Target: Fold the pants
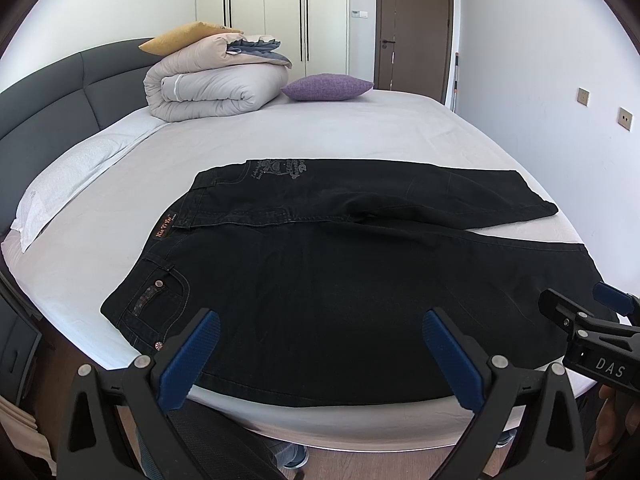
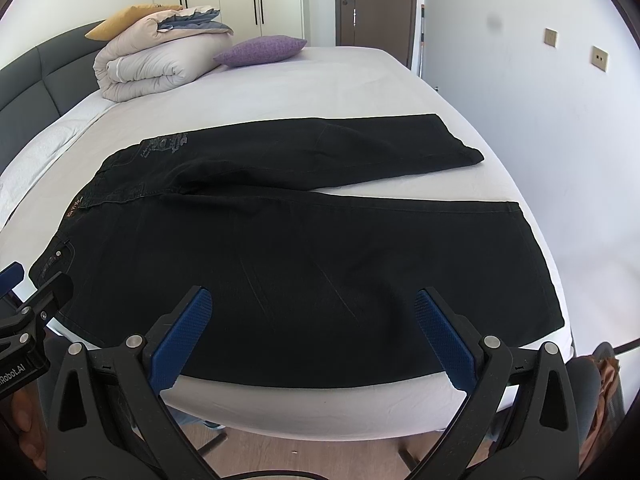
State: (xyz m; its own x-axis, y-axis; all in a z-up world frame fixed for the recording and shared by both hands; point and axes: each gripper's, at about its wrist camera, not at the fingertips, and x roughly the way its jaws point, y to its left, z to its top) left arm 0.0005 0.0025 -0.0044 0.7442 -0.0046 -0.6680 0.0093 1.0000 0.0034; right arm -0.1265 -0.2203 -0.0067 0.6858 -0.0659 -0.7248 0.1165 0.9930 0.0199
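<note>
The black pants (image 1: 340, 280) lie spread flat on the white bed (image 1: 320, 132), waistband toward the headboard (image 1: 52, 96) side, both legs running off toward the wall side. The legs part in a narrow V with a strip of sheet showing between them. The near leg reaches close to the bed's front edge. No fold appears to have been made yet.

The left gripper (image 1: 320, 360) hangs over the near edge around the hip and thigh area, its jaws spread wide and empty. The right gripper (image 2: 312, 340) hangs over the lower part of the near leg, jaws likewise spread wide, holding nothing. Whether either fingertip touches the cloth cannot be told from these views.

Risks noted, as judgement:
- The near side seam sits close to the mattress edge; a pull toward the person could drag the cloth off the bed.
- Denim of this kind looks stiff and heavy; a shallow bite on one layer could slip out mid-lift and drop the leg crooked.
- If the two grippers lift unevenly, the near leg may land skewed over the far leg (image 2: 360, 148), leaving hems mismatched.
- The legs are not parallel; folding without correcting this would likely trap a wrinkle at the crotch.

The folded quilt (image 1: 216, 80) and purple cushion (image 1: 328, 87) stand well apart and pose no obstruction.
</note>
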